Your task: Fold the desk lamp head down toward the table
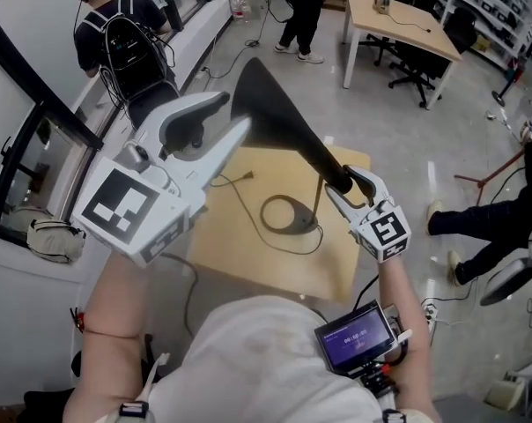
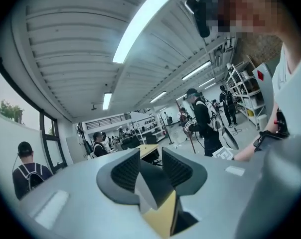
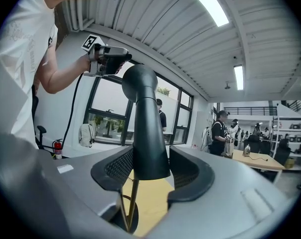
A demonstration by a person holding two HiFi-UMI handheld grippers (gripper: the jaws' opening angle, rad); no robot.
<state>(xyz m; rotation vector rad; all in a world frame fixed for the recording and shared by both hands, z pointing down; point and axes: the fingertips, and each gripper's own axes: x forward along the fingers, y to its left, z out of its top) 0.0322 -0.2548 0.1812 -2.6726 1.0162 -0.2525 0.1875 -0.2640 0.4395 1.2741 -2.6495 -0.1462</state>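
When read from the far left of the head view: a person with a black backpack (image 1: 125, 38) by the window, back turned. Next, raised close under the camera, the left gripper (image 1: 233, 115), marker cube (image 1: 125, 205) toward the wearer, jaws apart and pressing on nothing. Just beside the wide rim of the lamp head (image 1: 279, 117); touching or not, impossible to tell from above. Through its own camera, left gripper (image 2: 150, 171) again with jaws spread, a dark shape low in the gap, too unclear to name.

Further right, the black cone-shaped lamp head itself, up in the air above the wooden bench (image 1: 240, 263), slanting from wide end at upper left down to narrow end at lower right. Under it, on the bench, the round lamp base (image 1: 303, 222) and a thin stem (image 1: 317, 196) rising from it.

At the narrow end, the right gripper (image 1: 347, 186), jaws closed on the lamp head's neck. Same grip in the right gripper view: right gripper (image 3: 150, 158) with the black neck of the lamp head (image 3: 145, 128) upright between both pads, touching each, yellowish bench below. At lower right, a small lit screen (image 1: 354, 335) at the wearer's waist.
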